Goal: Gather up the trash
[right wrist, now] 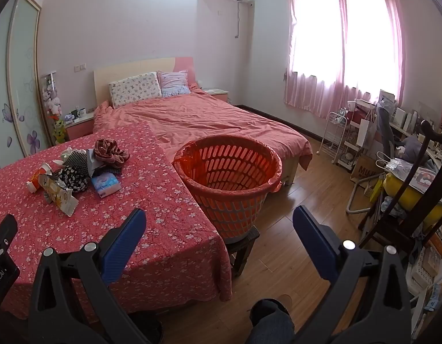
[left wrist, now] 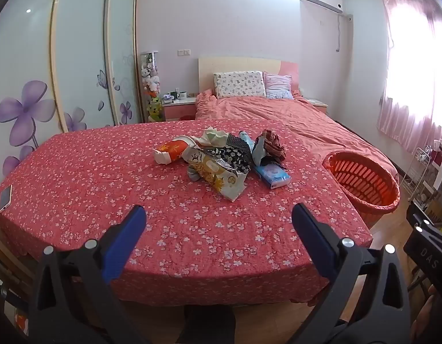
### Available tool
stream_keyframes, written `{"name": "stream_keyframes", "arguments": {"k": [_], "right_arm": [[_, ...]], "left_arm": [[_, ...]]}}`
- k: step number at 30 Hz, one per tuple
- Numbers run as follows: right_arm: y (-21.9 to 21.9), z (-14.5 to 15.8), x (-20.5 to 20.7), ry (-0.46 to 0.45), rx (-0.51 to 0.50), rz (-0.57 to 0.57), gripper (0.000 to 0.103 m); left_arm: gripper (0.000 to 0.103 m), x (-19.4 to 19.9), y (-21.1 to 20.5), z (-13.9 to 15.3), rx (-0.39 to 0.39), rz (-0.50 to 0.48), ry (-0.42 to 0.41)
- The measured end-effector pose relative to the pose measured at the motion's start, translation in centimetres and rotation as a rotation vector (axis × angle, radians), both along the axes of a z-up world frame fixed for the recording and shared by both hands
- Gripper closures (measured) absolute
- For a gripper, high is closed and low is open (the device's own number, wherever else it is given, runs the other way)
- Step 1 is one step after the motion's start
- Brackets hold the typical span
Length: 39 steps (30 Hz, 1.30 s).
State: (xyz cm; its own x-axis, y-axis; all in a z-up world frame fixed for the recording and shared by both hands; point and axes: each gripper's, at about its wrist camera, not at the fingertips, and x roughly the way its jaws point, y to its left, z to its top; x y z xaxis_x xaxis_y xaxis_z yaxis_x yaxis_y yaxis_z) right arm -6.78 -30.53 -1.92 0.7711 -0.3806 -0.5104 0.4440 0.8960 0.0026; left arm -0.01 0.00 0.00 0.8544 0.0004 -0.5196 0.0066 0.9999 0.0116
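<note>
A heap of trash (left wrist: 221, 157) lies in the middle of a table with a red flowered cloth (left wrist: 106, 177): a red and white bottle (left wrist: 170, 152), a yellow snack bag (left wrist: 221, 179), a blue tissue pack (left wrist: 272, 175), crumpled paper and dark cloth. The heap also shows in the right wrist view (right wrist: 77, 169). An orange slatted basket (right wrist: 229, 177) stands on a low stool at the table's right edge; it also shows in the left wrist view (left wrist: 364, 180). My left gripper (left wrist: 218, 218) is open and empty above the table's near edge. My right gripper (right wrist: 218, 218) is open and empty, short of the basket.
A phone (left wrist: 5, 197) lies at the table's left edge. A bed with a salmon cover (right wrist: 206, 117) lies behind the table. A wire rack (right wrist: 335, 137), a cluttered desk and a dark wooden chair (right wrist: 416, 195) stand on the right. Wood floor (right wrist: 301, 200) shows beside the basket.
</note>
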Motion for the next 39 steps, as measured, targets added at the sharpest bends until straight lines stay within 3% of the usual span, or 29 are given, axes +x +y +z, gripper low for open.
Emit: {"name": "stream_keyframes", "arguments": {"k": [39], "right_arm": [[0.01,-0.1,0.06,0.005,-0.005,0.001,0.002]], "left_arm": [[0.004,0.06,0.0,-0.03,-0.001,-0.001,0.012]]}}
